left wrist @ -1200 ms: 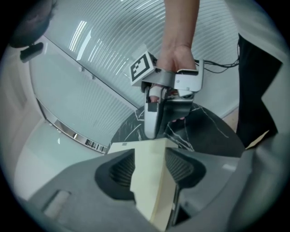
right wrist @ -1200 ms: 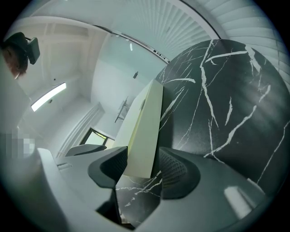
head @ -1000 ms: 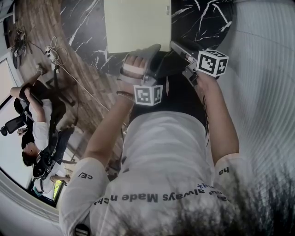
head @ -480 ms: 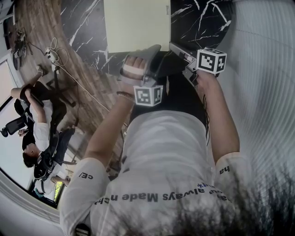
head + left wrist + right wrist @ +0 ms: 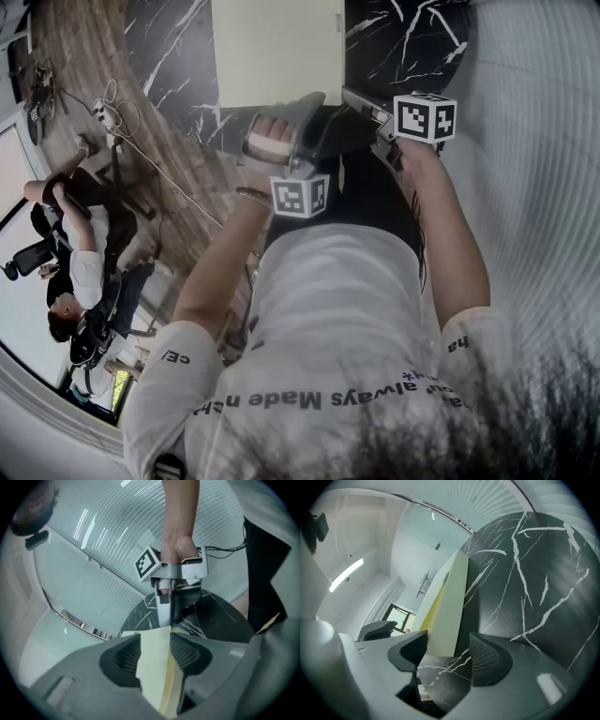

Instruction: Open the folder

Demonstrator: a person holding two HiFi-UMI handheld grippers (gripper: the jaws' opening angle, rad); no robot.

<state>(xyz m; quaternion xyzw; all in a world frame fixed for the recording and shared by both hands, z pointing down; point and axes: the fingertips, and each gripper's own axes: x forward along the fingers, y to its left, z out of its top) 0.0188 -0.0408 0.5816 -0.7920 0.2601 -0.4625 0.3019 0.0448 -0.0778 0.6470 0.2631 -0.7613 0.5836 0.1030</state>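
Note:
A pale yellow folder (image 5: 278, 52) lies closed on the black marble table (image 5: 403, 37). My left gripper (image 5: 314, 98) is at the folder's near edge. In the left gripper view the folder (image 5: 154, 677) stands edge-on between the pads of the left gripper (image 5: 157, 651), and both pads press on it. My right gripper (image 5: 354, 96) is beside it at the near right corner. Its jaws have just been opening. In the right gripper view the folder's corner (image 5: 445, 606) sits between the wide-open pads of the right gripper (image 5: 449, 660), apart from the right pad.
The table's dark top (image 5: 534, 573) stretches right of the folder. A ribbed white wall (image 5: 534, 141) runs along the right. On the wooden floor at left lie cables (image 5: 108, 112), and people sit there (image 5: 75, 244). My right gripper (image 5: 168, 613) and its hand face the left gripper's camera.
The right gripper's marker cube has shifted slightly up and to the left. The left gripper and the folder look unchanged.

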